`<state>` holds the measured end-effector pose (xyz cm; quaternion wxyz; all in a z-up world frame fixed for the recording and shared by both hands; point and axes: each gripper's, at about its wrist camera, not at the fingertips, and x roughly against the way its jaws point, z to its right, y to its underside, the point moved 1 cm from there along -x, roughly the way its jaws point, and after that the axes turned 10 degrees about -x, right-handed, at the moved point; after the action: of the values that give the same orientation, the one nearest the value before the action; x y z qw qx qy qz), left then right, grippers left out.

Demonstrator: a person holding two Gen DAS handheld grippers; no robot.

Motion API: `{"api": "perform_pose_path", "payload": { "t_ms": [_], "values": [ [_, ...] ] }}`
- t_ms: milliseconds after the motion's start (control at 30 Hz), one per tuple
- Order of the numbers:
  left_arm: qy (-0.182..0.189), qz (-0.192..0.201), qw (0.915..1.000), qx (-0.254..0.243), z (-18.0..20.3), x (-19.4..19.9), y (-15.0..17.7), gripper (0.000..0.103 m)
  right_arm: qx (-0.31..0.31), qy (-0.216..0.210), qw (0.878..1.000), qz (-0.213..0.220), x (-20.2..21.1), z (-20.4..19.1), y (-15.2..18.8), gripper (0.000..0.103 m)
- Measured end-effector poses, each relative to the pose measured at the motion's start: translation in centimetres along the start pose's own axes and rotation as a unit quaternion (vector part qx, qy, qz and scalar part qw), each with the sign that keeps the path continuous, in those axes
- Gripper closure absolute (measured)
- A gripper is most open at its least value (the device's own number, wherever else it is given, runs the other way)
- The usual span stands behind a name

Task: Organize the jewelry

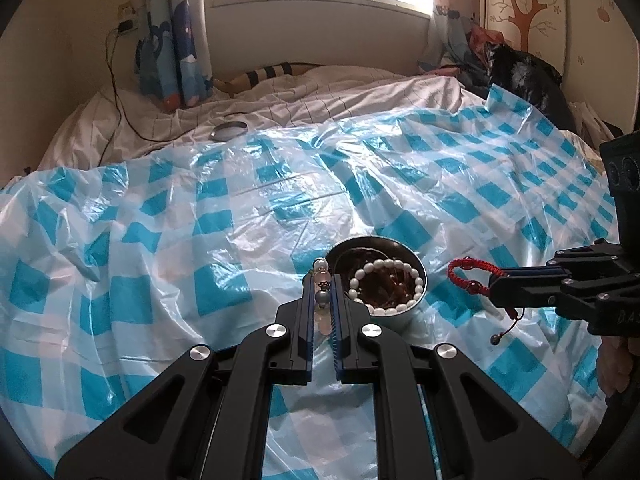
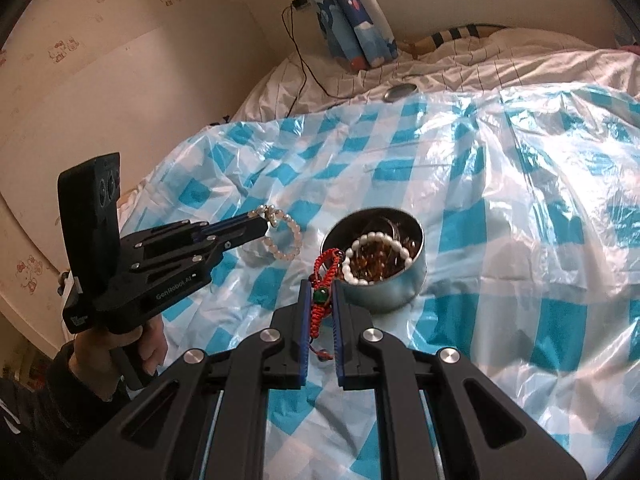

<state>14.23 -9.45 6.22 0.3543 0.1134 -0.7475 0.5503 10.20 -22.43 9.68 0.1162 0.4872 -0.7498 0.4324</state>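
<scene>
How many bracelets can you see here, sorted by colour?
Red braided bracelet, held in the right gripper: 1
Pale translucent bead bracelet, held in the left gripper: 1
White bead bracelet, in the metal tin: 1
Total: 3. Brownish pieces in the tin are too tangled to count.

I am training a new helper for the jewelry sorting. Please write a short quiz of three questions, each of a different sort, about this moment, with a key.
1. True or false: the right gripper is shut on the red cord bracelet.
2. Multiple choice: what does the left gripper hold? A) the pale bead bracelet B) the round lid C) nothing
3. Fill the gap: the white bead bracelet lies inside the metal ____.

Key: 1 true; 2 A; 3 tin
</scene>
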Motion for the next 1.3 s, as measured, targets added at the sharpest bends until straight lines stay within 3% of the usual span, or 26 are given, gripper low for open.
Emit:
{"api": "perform_pose_path", "payload": {
  "t_ms": [667,833,900,933,967,1033,1300],
  "values": [
    [-0.016,0.030,0.9994,0.012,-0.6,0.4,-0.7,0.096,0.017,0.002,0.998,0.056,-0.4,-1.6,-2.0,0.092],
    [-0.017,0.027,0.9994,0.015,-0.8,0.3,-0.8,0.096,0.012,0.018,0.999,0.035,-0.9,-0.9,-2.5,0.092],
    [-0.017,0.026,0.9993,0.018,-1.0,0.2,-0.8,0.096,0.022,0.042,0.999,-0.017,-1.9,-0.6,-2.1,0.077],
    [-0.017,0.026,0.9993,0.019,-1.0,0.1,-0.8,0.096,0.037,0.065,0.996,-0.055,-2.8,-0.5,-1.5,0.057],
    [-0.017,0.026,0.9994,0.019,-1.0,0.1,-0.8,0.096,0.054,0.081,0.993,-0.073,-3.3,-0.5,-0.9,0.045],
    [-0.016,0.024,0.9994,0.018,-1.0,0.0,-0.8,0.096,0.075,0.115,0.986,-0.090,-4.5,-0.1,0.2,0.044],
    [-0.013,0.023,0.9995,0.018,-0.9,-0.2,-0.6,0.096,0.049,0.178,0.976,-0.117,-9.1,3.9,1.9,0.041]
  ]
}}
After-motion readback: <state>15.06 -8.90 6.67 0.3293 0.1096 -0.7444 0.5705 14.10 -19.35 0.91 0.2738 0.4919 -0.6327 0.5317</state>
